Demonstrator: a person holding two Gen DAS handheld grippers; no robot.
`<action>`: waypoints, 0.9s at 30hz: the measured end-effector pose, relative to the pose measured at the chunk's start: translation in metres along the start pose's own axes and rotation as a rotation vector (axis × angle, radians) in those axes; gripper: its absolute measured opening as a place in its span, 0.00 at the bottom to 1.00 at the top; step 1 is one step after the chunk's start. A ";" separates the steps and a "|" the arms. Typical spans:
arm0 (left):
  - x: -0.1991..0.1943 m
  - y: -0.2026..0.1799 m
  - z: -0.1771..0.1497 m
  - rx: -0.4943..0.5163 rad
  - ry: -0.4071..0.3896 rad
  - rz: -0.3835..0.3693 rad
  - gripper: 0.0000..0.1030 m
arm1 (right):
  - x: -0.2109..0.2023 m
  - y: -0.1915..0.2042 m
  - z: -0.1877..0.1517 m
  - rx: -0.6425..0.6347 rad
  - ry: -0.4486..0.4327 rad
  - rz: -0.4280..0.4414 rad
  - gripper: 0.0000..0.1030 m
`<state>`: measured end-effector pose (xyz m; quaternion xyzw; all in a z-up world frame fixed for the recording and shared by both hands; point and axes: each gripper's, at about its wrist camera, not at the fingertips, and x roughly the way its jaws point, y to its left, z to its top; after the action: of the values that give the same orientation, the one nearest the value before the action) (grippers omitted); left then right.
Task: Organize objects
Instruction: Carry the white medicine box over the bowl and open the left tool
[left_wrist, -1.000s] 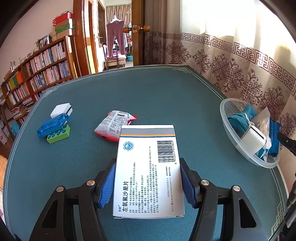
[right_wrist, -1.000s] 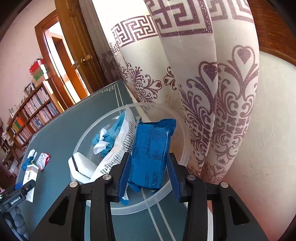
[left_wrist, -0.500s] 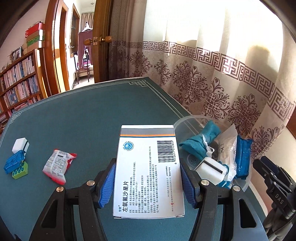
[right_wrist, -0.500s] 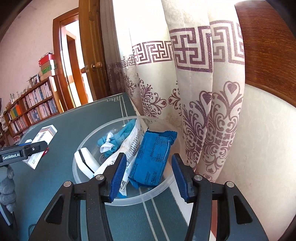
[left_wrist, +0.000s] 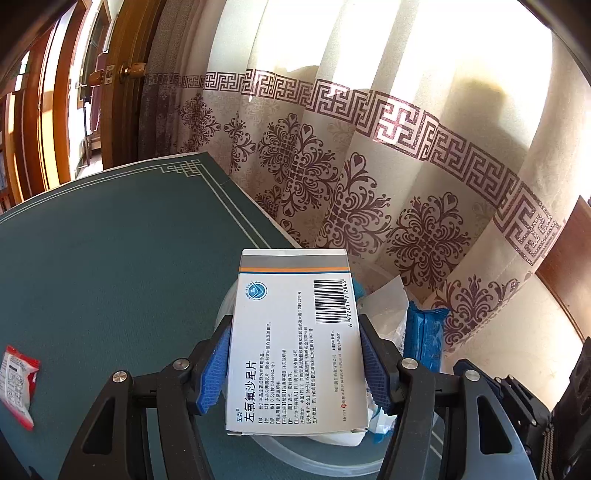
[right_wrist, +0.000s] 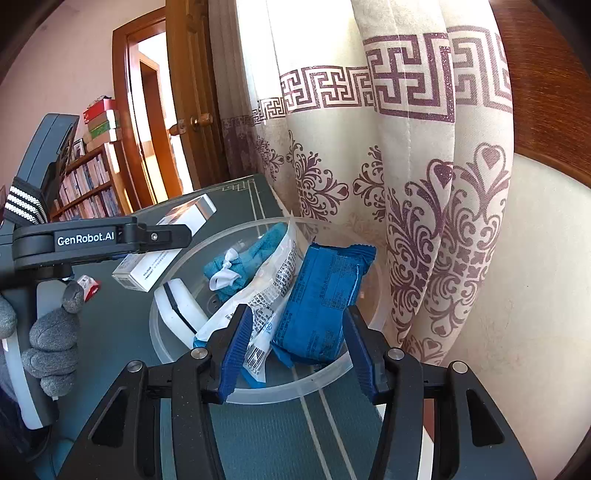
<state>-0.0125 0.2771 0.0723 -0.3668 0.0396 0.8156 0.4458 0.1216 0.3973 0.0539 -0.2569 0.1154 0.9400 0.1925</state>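
Left gripper (left_wrist: 295, 363) clamped on white printed cardboard medicine box (left_wrist: 291, 343) above rim of clear round plastic bowl (right_wrist: 258, 391) on green table (left_wrist: 110, 266); right gripper (right_wrist: 295, 349) spread, empty, just short of blue foil packet (right_wrist: 325, 295) lying in bowl.

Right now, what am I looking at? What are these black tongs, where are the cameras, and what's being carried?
No robot here: a person holds a two-finger gripper in each hand, each with its own camera looking along the fingers. The left gripper clamps a white medicine box above a clear bowl on the green table. The right gripper is open and empty, just in front of the bowl, which holds a blue packet, a white pouch and a teal cloth. A red-edged packet lies on the table.
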 end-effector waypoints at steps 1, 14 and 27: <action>0.003 -0.001 0.000 0.003 -0.002 -0.015 0.64 | 0.000 0.001 0.000 -0.002 -0.003 -0.001 0.51; -0.006 0.032 -0.009 -0.051 -0.051 0.076 0.87 | -0.001 0.005 0.001 -0.017 -0.008 0.008 0.51; 0.024 0.033 -0.028 0.038 0.034 0.297 0.87 | 0.000 0.011 0.001 -0.028 -0.012 0.016 0.51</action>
<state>-0.0296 0.2630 0.0279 -0.3621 0.1165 0.8653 0.3264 0.1169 0.3877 0.0560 -0.2528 0.1032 0.9446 0.1821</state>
